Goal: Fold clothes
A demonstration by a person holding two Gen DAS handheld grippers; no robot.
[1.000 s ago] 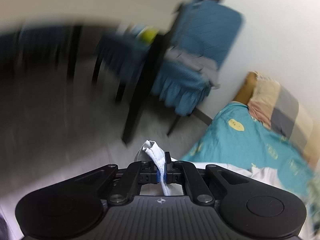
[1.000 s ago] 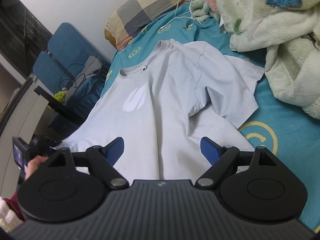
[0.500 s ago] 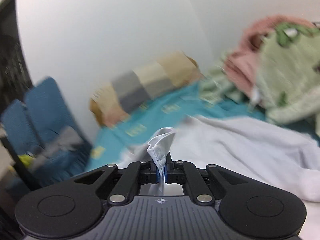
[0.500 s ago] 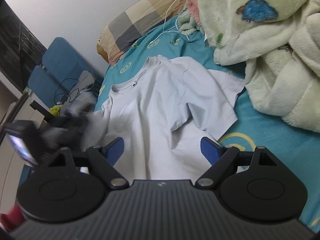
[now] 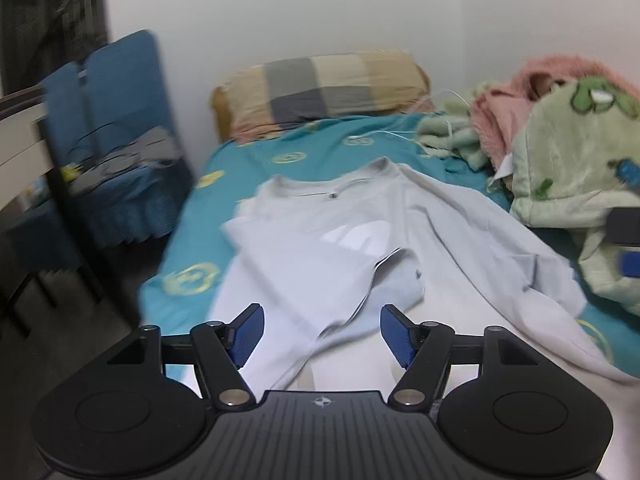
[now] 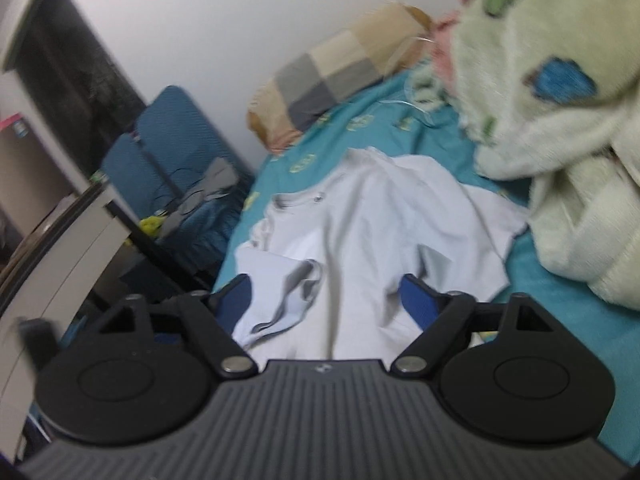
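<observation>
A pale grey T-shirt (image 5: pixel 352 240) lies on the teal bed sheet (image 5: pixel 224 184), collar toward the pillow. Its left sleeve is folded over onto the chest, and the sleeve opening shows near the middle (image 5: pixel 396 276). My left gripper (image 5: pixel 322 330) is open and empty, just above the shirt's lower part. The shirt also shows in the right wrist view (image 6: pixel 372 236). My right gripper (image 6: pixel 324 298) is open and empty over the shirt's lower part. Part of the right gripper shows at the right edge of the left wrist view (image 5: pixel 626 240).
A checked pillow (image 5: pixel 320 88) lies at the head of the bed against the wall. A green fleece blanket (image 5: pixel 572 160) and pink cloth (image 5: pixel 532 92) are piled on the bed's right side. Blue chairs (image 5: pixel 116 136) and a dark table leg (image 5: pixel 76 240) stand left of the bed.
My left gripper carried the shirt's left sleeve from the bed's edge across onto the chest and let it go; it is now open. The right gripper stayed open and shifted slightly.
</observation>
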